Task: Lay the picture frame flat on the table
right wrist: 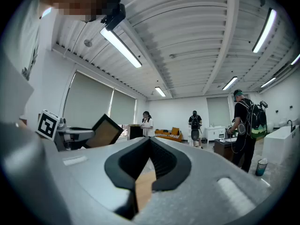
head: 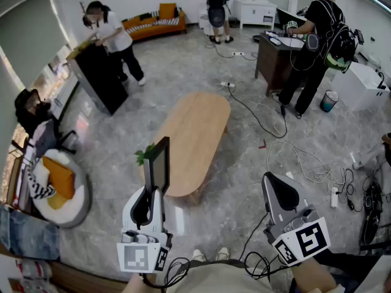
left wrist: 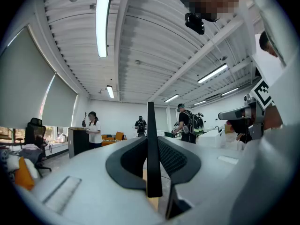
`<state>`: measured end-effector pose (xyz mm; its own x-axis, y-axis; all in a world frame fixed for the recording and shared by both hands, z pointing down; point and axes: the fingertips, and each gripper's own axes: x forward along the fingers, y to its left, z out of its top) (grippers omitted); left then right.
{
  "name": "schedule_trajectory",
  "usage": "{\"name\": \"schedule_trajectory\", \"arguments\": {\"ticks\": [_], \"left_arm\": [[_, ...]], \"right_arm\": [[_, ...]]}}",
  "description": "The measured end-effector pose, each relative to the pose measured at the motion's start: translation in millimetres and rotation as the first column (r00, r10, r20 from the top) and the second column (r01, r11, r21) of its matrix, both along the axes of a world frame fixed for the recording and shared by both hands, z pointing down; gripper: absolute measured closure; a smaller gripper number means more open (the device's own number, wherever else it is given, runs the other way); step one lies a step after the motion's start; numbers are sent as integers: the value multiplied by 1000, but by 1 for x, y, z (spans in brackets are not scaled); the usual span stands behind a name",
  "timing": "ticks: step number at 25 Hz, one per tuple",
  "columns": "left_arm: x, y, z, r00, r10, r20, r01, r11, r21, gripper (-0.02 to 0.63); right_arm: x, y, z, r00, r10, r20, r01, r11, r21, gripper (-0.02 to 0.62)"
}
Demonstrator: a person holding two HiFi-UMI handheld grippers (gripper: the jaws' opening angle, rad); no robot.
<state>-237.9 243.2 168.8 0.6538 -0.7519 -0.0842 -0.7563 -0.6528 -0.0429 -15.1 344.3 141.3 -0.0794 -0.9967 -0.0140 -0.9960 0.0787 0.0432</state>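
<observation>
Bright, even light comes from ceiling strip lights (left wrist: 102,25) and blind-covered windows (right wrist: 89,102). Shadows stay soft. All views bend strongly toward dark, rounded edges, and the nearest parts are blurred.

Across the room from you, an orange sofa (head: 156,22) stands. A person in a white shirt (head: 115,36) leans on a black cabinet (head: 99,78). On your right, a person with a backpack (head: 319,41) stands near a teal bin (head: 328,101); white cables (head: 314,163) trail across the grey floor (head: 244,182).
</observation>
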Motion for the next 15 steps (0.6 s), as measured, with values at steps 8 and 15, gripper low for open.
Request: {"name": "schedule_trajectory", "arguments": {"ticks": [8,15], "left_arm": [[15,9,3,1000,-12,5,12,1000,-6,517],[27,25,4,1000,-19,8,19,1000,7,515]], "right_arm": [[19,9,6,1000,-4,2,4,1000,-2,594],[31,26,12,1000,-13,-1,13,1000,0,594]]}}
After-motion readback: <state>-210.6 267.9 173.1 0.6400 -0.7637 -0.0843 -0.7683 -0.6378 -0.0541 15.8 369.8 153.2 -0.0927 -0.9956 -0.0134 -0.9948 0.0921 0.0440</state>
